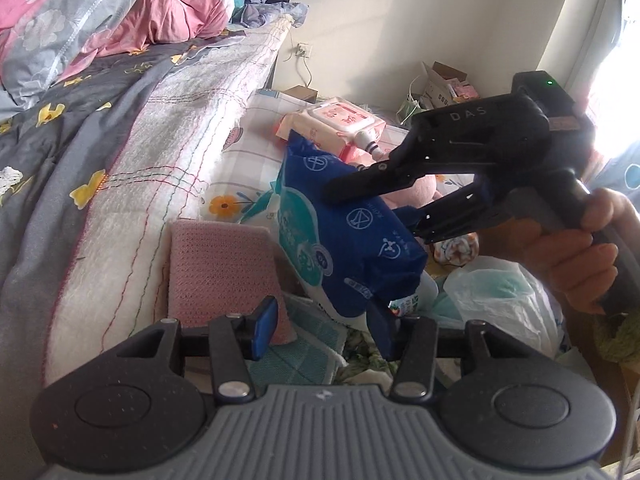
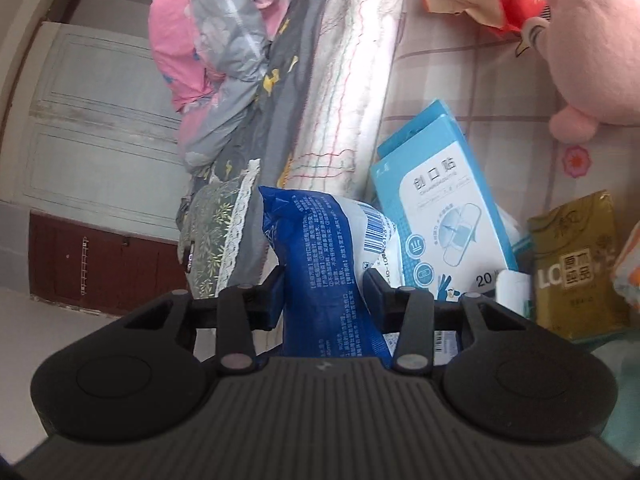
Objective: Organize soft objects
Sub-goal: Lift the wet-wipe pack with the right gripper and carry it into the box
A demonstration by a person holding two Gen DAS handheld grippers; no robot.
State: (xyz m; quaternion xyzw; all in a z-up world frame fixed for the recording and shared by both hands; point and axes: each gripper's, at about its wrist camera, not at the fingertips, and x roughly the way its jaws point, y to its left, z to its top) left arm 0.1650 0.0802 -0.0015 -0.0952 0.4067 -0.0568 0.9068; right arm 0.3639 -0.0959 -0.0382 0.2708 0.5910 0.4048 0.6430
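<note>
Blue-and-white soft plastic pack (image 1: 352, 236) sits pinched between the right gripper (image 2: 324, 292), whose two pads press its sides, held up over the cluttered checked sheet (image 2: 472, 80). One hand (image 1: 576, 248) grips that tool's handle. The left gripper (image 1: 320, 332) stands spread, its two fingers apart just under the pack's lower end, nothing pressed between them. Beside it lies one pink knitted cloth (image 1: 228, 276). Further off: one pink plush toy (image 2: 592, 44), two light-blue boxes (image 2: 448, 208) stacked, one gold packet (image 2: 576, 264) and one pink wipes pack (image 1: 344, 120).
</note>
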